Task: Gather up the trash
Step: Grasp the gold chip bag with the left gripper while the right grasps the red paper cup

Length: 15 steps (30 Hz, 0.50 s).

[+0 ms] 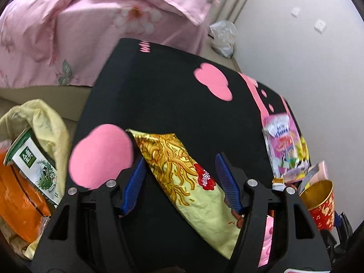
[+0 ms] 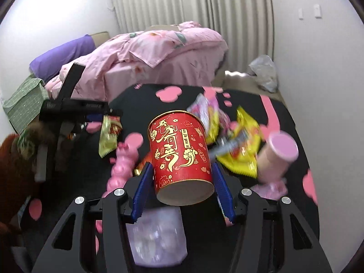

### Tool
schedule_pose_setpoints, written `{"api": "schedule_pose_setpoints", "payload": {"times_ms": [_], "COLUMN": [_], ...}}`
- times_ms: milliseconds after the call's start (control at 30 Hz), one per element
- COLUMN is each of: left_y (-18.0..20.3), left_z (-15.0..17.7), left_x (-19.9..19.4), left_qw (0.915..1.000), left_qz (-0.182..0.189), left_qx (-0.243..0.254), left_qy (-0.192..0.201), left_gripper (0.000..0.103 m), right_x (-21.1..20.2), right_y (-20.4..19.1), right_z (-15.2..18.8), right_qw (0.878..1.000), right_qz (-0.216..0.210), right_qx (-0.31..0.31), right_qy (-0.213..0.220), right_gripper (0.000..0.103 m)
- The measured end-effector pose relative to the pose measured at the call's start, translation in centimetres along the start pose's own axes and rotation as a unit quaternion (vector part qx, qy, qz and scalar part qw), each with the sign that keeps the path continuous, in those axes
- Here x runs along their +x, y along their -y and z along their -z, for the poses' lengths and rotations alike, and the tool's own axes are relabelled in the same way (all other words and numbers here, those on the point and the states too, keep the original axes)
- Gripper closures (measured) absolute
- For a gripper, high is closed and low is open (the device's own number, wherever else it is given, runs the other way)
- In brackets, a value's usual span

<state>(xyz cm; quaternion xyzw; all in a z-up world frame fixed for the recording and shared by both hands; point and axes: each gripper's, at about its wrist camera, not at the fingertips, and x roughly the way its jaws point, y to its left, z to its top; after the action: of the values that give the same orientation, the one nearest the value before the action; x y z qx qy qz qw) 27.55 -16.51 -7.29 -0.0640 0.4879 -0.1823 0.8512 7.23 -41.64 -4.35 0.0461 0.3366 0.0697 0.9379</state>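
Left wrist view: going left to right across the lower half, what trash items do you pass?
Orange package → green-and-white carton → yellow noodle bag lying between the left gripper fingers → pink snack wrapper → red-and-gold cup.

White walls (image 2: 318, 52) close the room, and a pale pleated curtain (image 2: 182, 4) hangs along the far side. A bed sits under a rumpled pink floral quilt (image 2: 163, 45), with a purple pillow (image 2: 61, 56) at its left end and a green checked cloth (image 2: 22, 97) beside that. The tabletop wears a black cover with pink shapes (image 1: 173, 95). Beige floor (image 1: 45, 100) shows beside it. Light is soft and even.
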Motion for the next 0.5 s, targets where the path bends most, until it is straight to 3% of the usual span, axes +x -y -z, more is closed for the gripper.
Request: {"api": "schedule_pose_setpoints", "payload": {"times_ms": [133, 267, 367, 433, 500], "left_y": [2.8, 4.9, 4.5, 3.8, 3.4], "left_z": [1.7, 3.7, 4.3, 4.2, 4.3], "left_x": [0.2, -0.3, -0.9, -1.2, -1.8], "left_qw": [0.9971, 0.9906, 0.9905, 0.9920, 0.9931], "left_qz": [0.035, 0.022, 0.037, 0.049, 0.058], "left_qx": [0.060, 0.130, 0.124, 0.106, 0.092], "left_qy": [-0.029, -0.036, -0.044, -0.049, -0.044], "left_gripper": [0.048, 0.052, 0.058, 0.068, 0.069], "right_x": [0.1, 0.0, -0.2, -0.4, -0.4], "right_y": [0.8, 1.3, 1.4, 1.5, 1.5], "right_z": [1.7, 2.7, 2.8, 3.0, 3.0], "right_qw": [1.000, 1.000, 1.000, 1.000, 1.000], "right_qz": [0.010, 0.008, 0.009, 0.008, 0.008], "right_qx": [0.014, 0.019, 0.021, 0.023, 0.022], "right_qy": [-0.013, -0.021, -0.017, -0.015, -0.014], "right_gripper": [0.052, 0.052, 0.052, 0.052, 0.052]}}
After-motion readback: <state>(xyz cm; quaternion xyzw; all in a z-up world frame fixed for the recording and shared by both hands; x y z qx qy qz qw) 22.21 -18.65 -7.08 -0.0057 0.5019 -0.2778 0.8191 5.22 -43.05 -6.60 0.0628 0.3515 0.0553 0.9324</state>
